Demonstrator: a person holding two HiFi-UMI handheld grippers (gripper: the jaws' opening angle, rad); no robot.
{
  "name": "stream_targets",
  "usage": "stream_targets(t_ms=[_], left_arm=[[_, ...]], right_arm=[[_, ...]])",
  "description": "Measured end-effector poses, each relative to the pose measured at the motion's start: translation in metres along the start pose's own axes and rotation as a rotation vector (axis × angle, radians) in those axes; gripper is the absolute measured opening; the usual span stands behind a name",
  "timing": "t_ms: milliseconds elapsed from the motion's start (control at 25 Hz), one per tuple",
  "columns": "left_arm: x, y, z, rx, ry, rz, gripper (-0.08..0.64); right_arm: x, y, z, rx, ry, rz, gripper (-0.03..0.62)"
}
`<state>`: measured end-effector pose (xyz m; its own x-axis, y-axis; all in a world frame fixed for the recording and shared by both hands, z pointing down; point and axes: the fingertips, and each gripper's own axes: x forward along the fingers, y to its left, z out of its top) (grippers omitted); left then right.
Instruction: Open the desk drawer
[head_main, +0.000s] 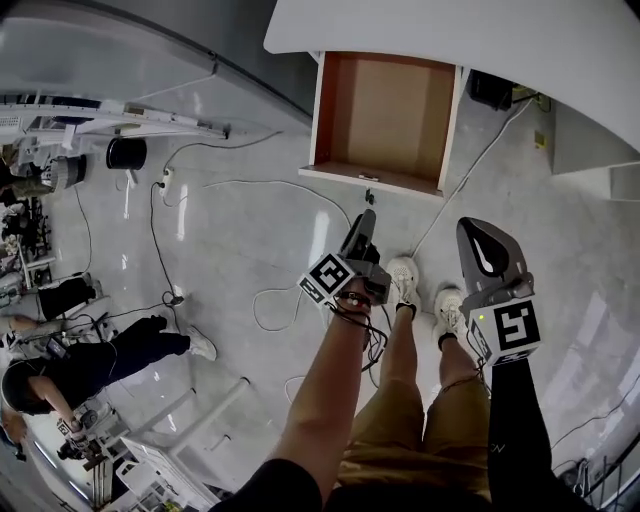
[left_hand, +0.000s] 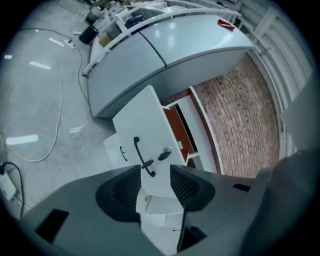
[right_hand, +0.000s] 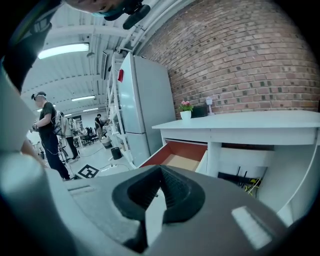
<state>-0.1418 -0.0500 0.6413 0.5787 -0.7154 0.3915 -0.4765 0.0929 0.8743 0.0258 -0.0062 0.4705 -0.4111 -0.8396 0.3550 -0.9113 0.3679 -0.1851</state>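
Drawer (head_main: 388, 115) with brown wood-look base and smooth white front, glossy pale floor (head_main: 230, 240) beneath it, rough red brick wall (right_hand: 240, 55)

On my head view the pale glossy floor (head_main: 240, 230) takes up most of the feed, with a white cable (head_main: 270, 181) snaking across it and a black cable (head_main: 153, 240) running down its left side. A black bin (head_main: 126, 152) stands near the cluttered left edge. Lower left, a bystander (head_main: 80, 365) in dark clothes and white shoes bends over some equipment. From the right gripper view I see a brick wall (right_hand: 240, 55), a tall grey refrigerator (right_hand: 145, 110) with a small red patch near its top, a white pot of pink flowers (right_hand: 186, 114), and a square marker (right_hand: 88, 171) lying flat on the floor. Another person (right_hand: 47, 130) stands far left.
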Motion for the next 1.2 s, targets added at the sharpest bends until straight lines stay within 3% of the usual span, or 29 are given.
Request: stream_targets(t_ms=[240,480,680,1040,1200], left_arm=[[-0.039,-0.077,0.004,0.265,-0.013,0.041,0.172],[-0.078,-0.165,-0.013,0.619,0.046,0.123,0.174],[-0.114,-0.229,-0.004,0.716,0.008,0.125,0.205],[-0.146,-0.349,0.031,0.96,-0.103,0.102,0.207],[-0.153,-0.395,0.039,1.021,-0.165,0.058,0.207]], right_arm=[[-0.031,-0.012,0.04,-0.024,-0.015,0.001,0.0],[-0.067,-0.018,0.097,-0.036,-0.058,-0.005,0.0],[-0.097,-0.006,0.137,-0.072,-0.06,-0.004,0.0],[-0.13,-0.015,0.209,-0.155,-0.128,-0.01,0.0],[-0.139,-0.014,0.238,-0.201,-0.159,-0.016,-0.002]])
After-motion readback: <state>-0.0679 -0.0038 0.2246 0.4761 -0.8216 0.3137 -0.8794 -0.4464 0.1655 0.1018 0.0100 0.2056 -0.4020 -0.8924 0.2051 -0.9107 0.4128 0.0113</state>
